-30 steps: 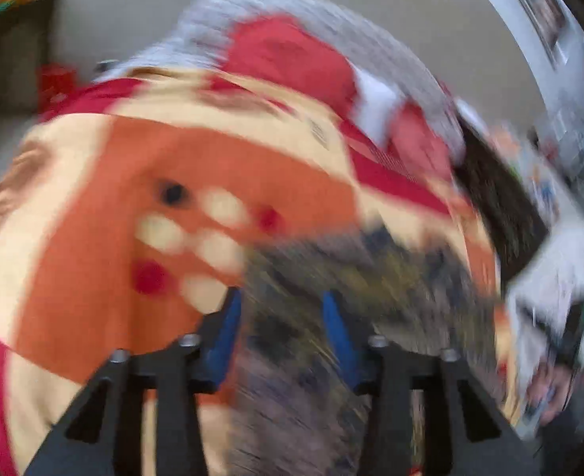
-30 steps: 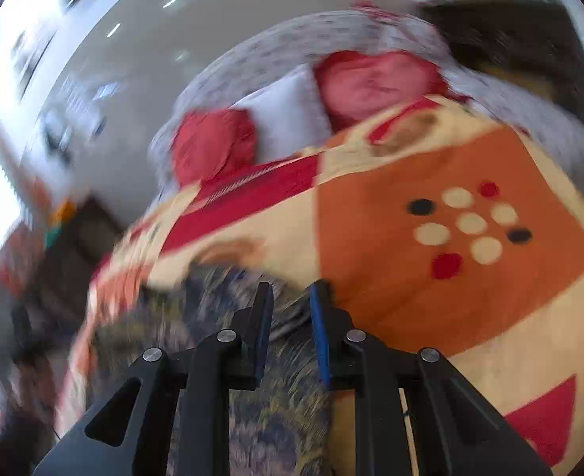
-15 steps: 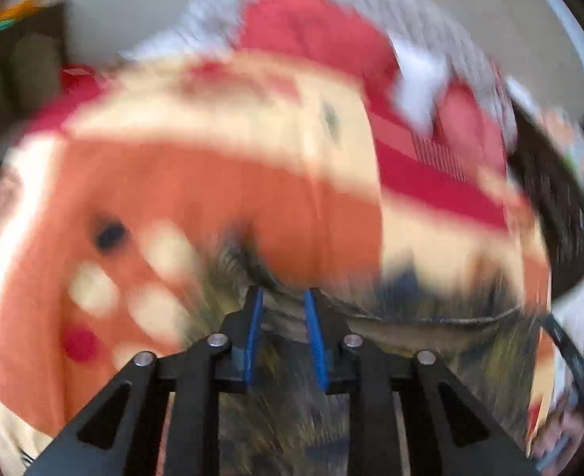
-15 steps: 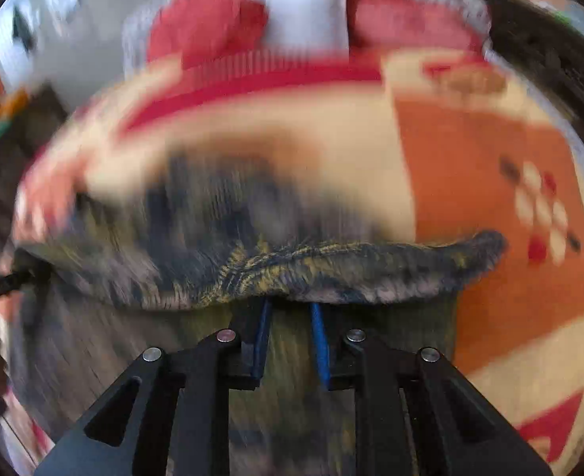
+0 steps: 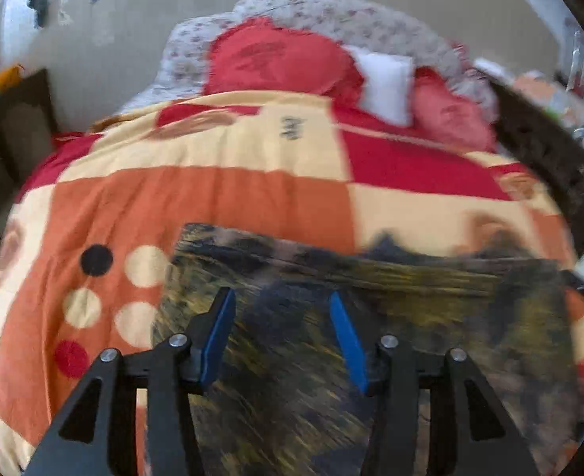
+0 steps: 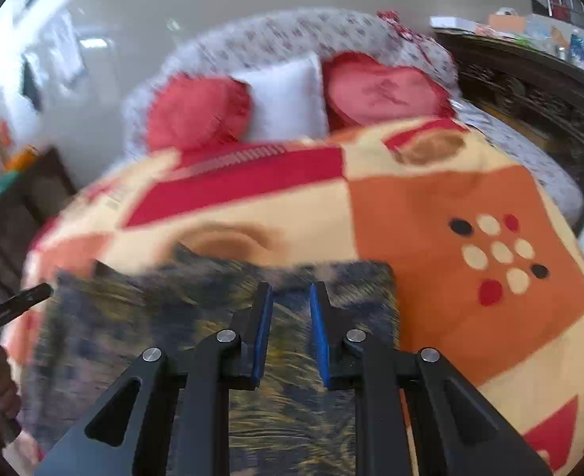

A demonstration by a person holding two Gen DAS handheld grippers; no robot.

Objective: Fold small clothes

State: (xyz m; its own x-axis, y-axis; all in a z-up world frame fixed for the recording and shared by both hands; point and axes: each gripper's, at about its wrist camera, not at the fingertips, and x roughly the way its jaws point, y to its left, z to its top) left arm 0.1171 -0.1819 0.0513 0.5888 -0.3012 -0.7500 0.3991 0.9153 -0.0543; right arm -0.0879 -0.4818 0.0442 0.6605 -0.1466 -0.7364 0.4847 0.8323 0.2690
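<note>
A bed is covered by a patchwork blanket of orange, cream and red. Beyond the blanket, two red cushions and a white pillow are propped. On the blanket's near part, a dark mottled garment is spread flat.

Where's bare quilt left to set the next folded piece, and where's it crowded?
Free: the orange patch of the quilt beside the dark patterned garment, around the dots, and the cream and red band between the garment and the pillows. Crowded: the near middle, under the garment and both open tongs, left and right.
</note>
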